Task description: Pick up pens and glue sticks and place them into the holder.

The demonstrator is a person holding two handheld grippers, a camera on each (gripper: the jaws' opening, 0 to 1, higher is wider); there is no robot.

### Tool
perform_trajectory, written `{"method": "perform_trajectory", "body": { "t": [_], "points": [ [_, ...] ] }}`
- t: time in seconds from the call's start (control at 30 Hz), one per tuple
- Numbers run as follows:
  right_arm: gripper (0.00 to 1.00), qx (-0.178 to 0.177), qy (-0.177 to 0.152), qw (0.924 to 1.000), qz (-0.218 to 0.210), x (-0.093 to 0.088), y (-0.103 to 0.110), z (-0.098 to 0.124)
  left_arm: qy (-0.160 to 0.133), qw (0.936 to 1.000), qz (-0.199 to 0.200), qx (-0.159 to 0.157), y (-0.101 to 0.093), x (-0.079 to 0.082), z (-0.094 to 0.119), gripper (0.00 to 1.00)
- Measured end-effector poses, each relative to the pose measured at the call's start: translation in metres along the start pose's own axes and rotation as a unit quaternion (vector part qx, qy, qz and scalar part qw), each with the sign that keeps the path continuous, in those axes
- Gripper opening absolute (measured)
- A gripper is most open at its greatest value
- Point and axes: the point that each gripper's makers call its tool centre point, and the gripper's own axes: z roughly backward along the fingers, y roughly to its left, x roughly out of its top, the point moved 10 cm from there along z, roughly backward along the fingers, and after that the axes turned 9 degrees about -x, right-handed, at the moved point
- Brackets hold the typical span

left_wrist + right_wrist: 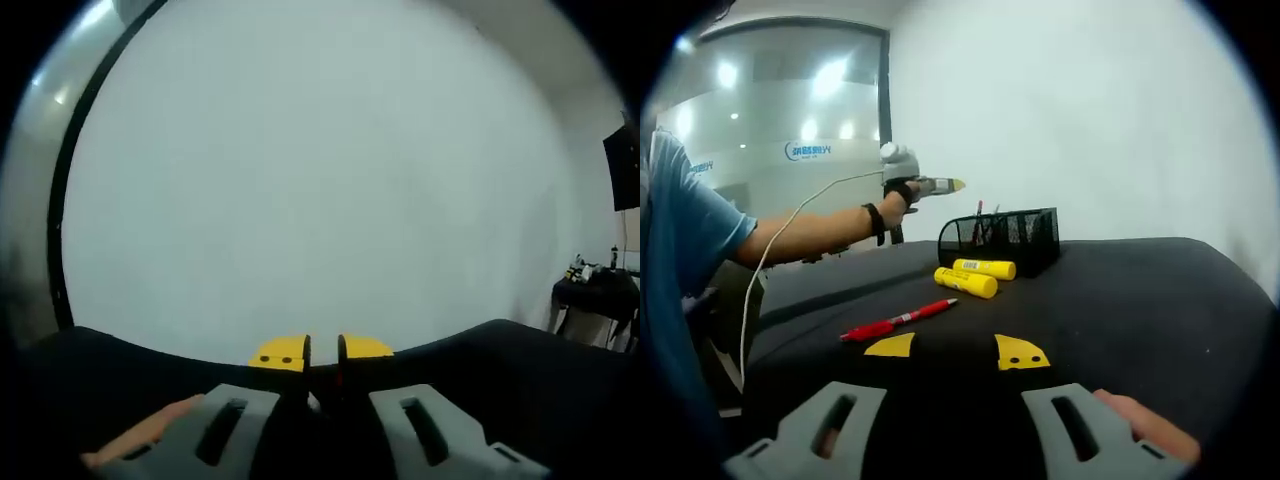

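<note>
The right gripper (957, 350) hung low over the black table (1140, 290), its yellow-tipped jaws spread wide apart with nothing between them. Just ahead of it on the cloth lay a red pen (898, 321), pointing up toward the right in the right gripper view. Farther on, two yellow glue sticks (976, 276) lay side by side, close in front of the black mesh holder (1000, 239), which stood near the table's far edge against the white wall (1090, 110); a couple of thin pens already stuck up inside it. The person's outstretched arm (810, 233) reached in from the left of that view, a white cable (790, 225) trailing along it, and held the left gripper (955, 185) in the air just above and to the left of the holder. In the left gripper view, that gripper's (322, 351) yellow tips stood almost pressed together, only a thin gap between them and nothing pinched, facing the blank wall over the table's dark edge (120, 360). A small side table (598, 290) with clutter stood off at the right.
</note>
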Motion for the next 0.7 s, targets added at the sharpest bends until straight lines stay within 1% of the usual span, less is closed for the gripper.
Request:
{"method": "perform_trajectory", "body": {
  "t": [0.07, 0.13, 0.17, 0.23, 0.33, 0.37, 0.47, 0.57, 0.6, 0.67, 0.7],
  "points": [
    [0.25, 0.0, 0.003, 1.0, 0.002, 0.0, 0.0, 0.0, 0.003, 0.9998, -0.004, -0.017, -0.008, 0.003, 0.011, 0.18],
    [0.25, 0.0, 0.003, 1.0, 0.003, -0.001, 0.001, 0.0, 0.008, 0.9994, -0.019, -0.027, -0.018, 0.005, 0.025, 0.19],
    [0.25, 0.0, 0.003, 1.0, 0.004, -0.001, 0.001, -0.001, 0.007, 0.9992, -0.023, -0.031, -0.024, 0.005, 0.032, 0.21],
    [0.25, 0.0, 0.004, 1.0, 0.001, 0.0, 0.001, -0.001, 0.004, 0.9987, -0.016, -0.049, -0.031, 0.007, 0.042, 0.24],
    [0.25, -0.002, 0.005, 1.0, 0.0, -0.001, 0.001, -0.001, 0.011, 0.9972, 0.003, -0.074, -0.046, 0.009, 0.06, 0.25],
    [0.25, -0.003, 0.006, 1.0, 0.0, -0.001, 0.001, -0.001, 0.017, 0.9969, 0.008, -0.076, -0.051, 0.01, 0.066, 0.26],
    [0.25, -0.005, 0.009, 0.9999, 0.0, -0.001, 0.002, 0.0, 0.025, 0.9955, 0.007, -0.091, -0.064, 0.013, 0.081, 0.26],
    [0.25, -0.007, 0.011, 0.9999, -0.001, -0.001, 0.002, 0.001, 0.03, 0.9938, 0.015, -0.106, -0.077, 0.015, 0.095, 0.27],
    [0.25, -0.008, 0.01, 0.9999, -0.002, -0.001, 0.001, 0.001, 0.034, 0.9934, 0.017, -0.108, -0.082, 0.015, 0.099, 0.27],
    [0.25, -0.011, 0.012, 0.9999, -0.002, -0.002, 0.001, 0.002, 0.062, 0.9916, 0.032, -0.109, -0.089, 0.013, 0.105, 0.27],
    [0.25, -0.013, 0.013, 0.9998, -0.002, -0.002, 0.001, 0.002, 0.067, 0.991, 0.034, -0.11, -0.092, 0.012, 0.109, 0.27]
  ]
}}
